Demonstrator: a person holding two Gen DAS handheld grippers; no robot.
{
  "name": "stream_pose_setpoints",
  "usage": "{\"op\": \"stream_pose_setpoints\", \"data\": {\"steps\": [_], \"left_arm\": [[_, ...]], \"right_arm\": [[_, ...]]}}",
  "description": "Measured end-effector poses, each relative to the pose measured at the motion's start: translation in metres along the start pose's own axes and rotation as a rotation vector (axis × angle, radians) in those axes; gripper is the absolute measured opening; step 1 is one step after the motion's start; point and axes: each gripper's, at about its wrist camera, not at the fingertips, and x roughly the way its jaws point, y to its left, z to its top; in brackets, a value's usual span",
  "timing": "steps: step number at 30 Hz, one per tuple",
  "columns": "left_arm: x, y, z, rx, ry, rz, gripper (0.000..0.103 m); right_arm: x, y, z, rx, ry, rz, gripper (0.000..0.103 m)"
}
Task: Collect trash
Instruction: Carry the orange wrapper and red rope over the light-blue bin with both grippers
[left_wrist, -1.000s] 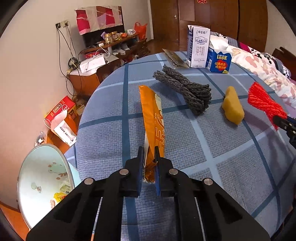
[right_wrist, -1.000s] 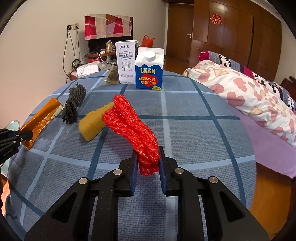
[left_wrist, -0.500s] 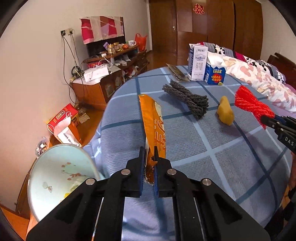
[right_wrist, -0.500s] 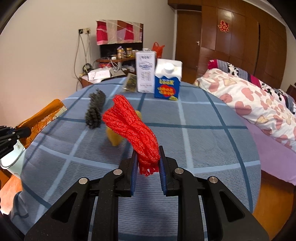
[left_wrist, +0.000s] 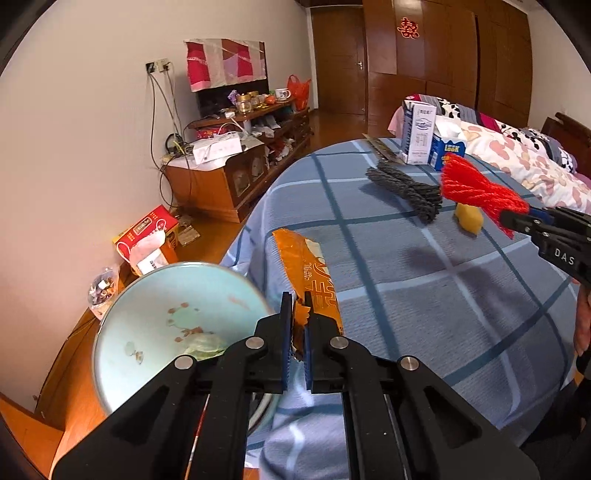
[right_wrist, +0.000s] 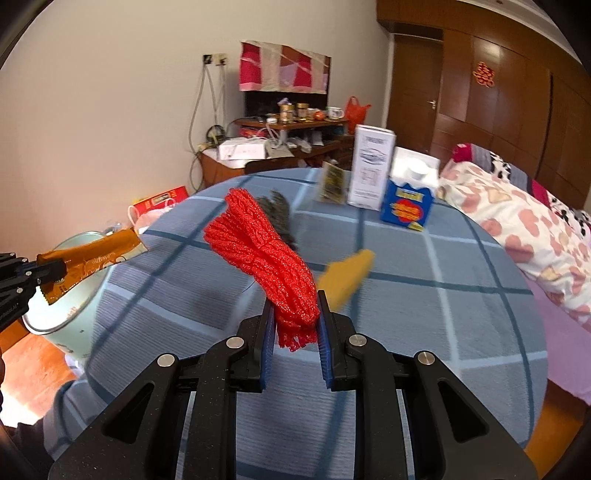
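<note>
My left gripper (left_wrist: 296, 306) is shut on the near end of a long orange snack wrapper (left_wrist: 314, 273). The wrapper hangs over the left edge of the blue checked table (left_wrist: 443, 314), beside a pale green trash bin (left_wrist: 147, 321) on the floor. My right gripper (right_wrist: 295, 306) is shut on a red mesh net bundle (right_wrist: 262, 251), held up above the table. From the left wrist view the right gripper (left_wrist: 517, 221) and the red bundle (left_wrist: 476, 192) sit at the right. The right wrist view shows the left gripper (right_wrist: 51, 271) with the wrapper (right_wrist: 92, 258) over the bin (right_wrist: 70, 314).
A yellow sponge (left_wrist: 469, 218) and a dark grey mesh bundle (left_wrist: 406, 188) lie on the table. A white carton (left_wrist: 419, 133) and a blue carton (left_wrist: 450, 153) stand at its far edge. A bed (right_wrist: 517, 221) lies to the right, a cluttered cabinet (left_wrist: 221, 177) along the left wall.
Both grippers rose and moved left toward the table's edge with their loads. The orange wrapper left the table top, and the bin now fills more of the left wrist view.
</note>
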Motion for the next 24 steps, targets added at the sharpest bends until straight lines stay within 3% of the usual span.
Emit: {"op": "stream_pose_setpoints", "data": {"steps": [24], "left_arm": [[-0.036, 0.074, -0.031, -0.100, -0.040, 0.103, 0.004]], "right_arm": [[0.026, 0.099, 0.029, -0.172, 0.002, 0.107, 0.021]]}}
